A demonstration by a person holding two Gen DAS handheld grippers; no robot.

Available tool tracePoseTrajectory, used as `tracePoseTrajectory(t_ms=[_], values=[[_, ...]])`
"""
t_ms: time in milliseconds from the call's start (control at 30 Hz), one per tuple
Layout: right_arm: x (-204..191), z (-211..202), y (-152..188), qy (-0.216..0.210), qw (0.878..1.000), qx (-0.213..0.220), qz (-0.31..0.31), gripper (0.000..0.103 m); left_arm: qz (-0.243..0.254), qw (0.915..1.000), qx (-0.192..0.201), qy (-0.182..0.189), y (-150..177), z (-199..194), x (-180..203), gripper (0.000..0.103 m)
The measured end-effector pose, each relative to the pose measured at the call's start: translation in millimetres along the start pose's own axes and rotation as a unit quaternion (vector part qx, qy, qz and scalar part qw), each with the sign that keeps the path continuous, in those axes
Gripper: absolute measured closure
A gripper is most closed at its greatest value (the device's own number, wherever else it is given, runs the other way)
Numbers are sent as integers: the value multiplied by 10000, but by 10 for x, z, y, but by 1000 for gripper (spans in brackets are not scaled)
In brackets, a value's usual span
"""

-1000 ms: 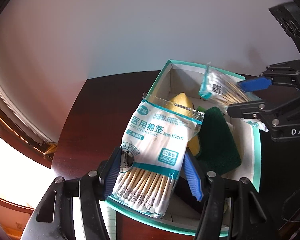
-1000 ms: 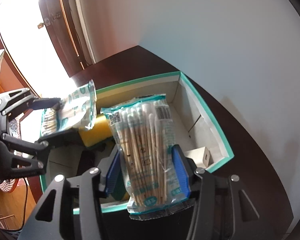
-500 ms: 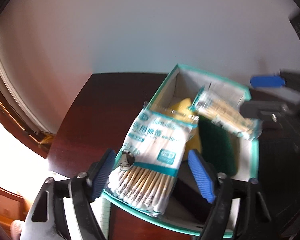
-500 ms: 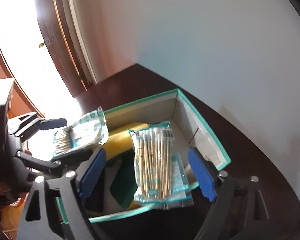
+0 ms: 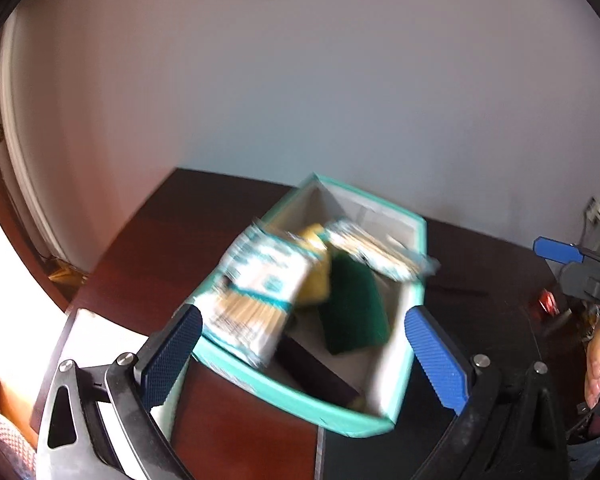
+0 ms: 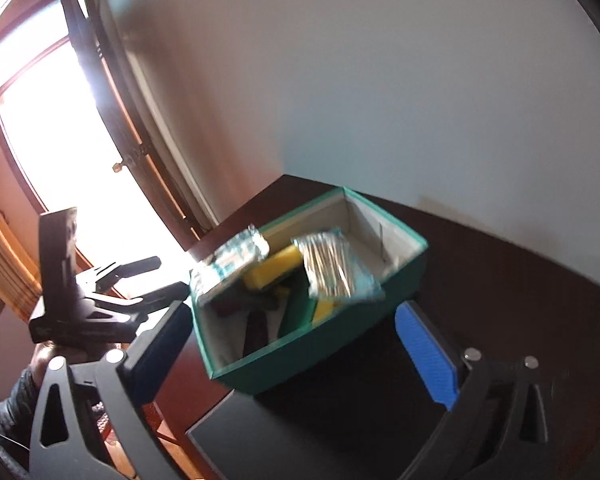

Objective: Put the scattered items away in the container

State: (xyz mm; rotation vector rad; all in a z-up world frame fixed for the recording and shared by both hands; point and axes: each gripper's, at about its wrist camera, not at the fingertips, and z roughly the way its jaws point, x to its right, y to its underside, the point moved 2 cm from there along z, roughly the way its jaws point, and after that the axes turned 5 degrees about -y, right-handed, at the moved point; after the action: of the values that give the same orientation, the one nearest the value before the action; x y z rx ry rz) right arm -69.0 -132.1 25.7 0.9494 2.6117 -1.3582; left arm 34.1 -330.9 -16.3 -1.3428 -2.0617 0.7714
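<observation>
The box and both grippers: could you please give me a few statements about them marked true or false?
1. Both cotton swab packs lie in the teal box. True: one pack leans on the rim, the other lies across the far side.
2. The left gripper grips a pack. False: its jaws are open and empty.
3. The right gripper is open. True.
4. The box holds a red sponge. False: the sponge is yellow, with a green pad beside it.
5. The box stands on a dark table. True.
</observation>
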Motion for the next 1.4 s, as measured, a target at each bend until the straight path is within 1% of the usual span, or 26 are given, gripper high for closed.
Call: tracePoseTrajectory(t_ms=[67,167,267,367,400,567,800,933,1000,1133,1300,1400], values=[[-37,-114,173,51,10000,57,41,0,36,10000,3,68,86,-46,83,1],[-66,-244,394,216,9997,95,62,0,23,10000,37,49,174,-108,171,1],[-77,-382,568,276,9994,184,120,0,174,9994,206,-205,226,-199,304,1],[-85,-514,736,331,9989,266,181,0,431,9965,397,-594,250,-321,506,1],[-74,-535,768,334,9989,268,213,0,484,9959,422,-633,254,-349,565,1],[-20,-675,908,388,9983,295,325,0,462,9965,438,-546,261,-423,730,1],[-22,-804,1063,507,9979,292,263,0,525,9968,432,-424,265,-465,884,1],[0,-858,1129,476,9978,314,324,0,561,9967,394,-439,273,-451,960,1],[19,-888,1159,474,9977,338,356,0,531,9965,415,-497,273,-453,969,1],[40,-909,1199,449,9976,331,413,0,439,9973,365,-469,277,-434,954,1],[-83,-846,1164,282,9987,308,279,0,319,9980,454,-286,299,-514,905,1],[-211,-784,1021,156,9991,377,141,0,179,9981,582,86,288,-655,832,1]])
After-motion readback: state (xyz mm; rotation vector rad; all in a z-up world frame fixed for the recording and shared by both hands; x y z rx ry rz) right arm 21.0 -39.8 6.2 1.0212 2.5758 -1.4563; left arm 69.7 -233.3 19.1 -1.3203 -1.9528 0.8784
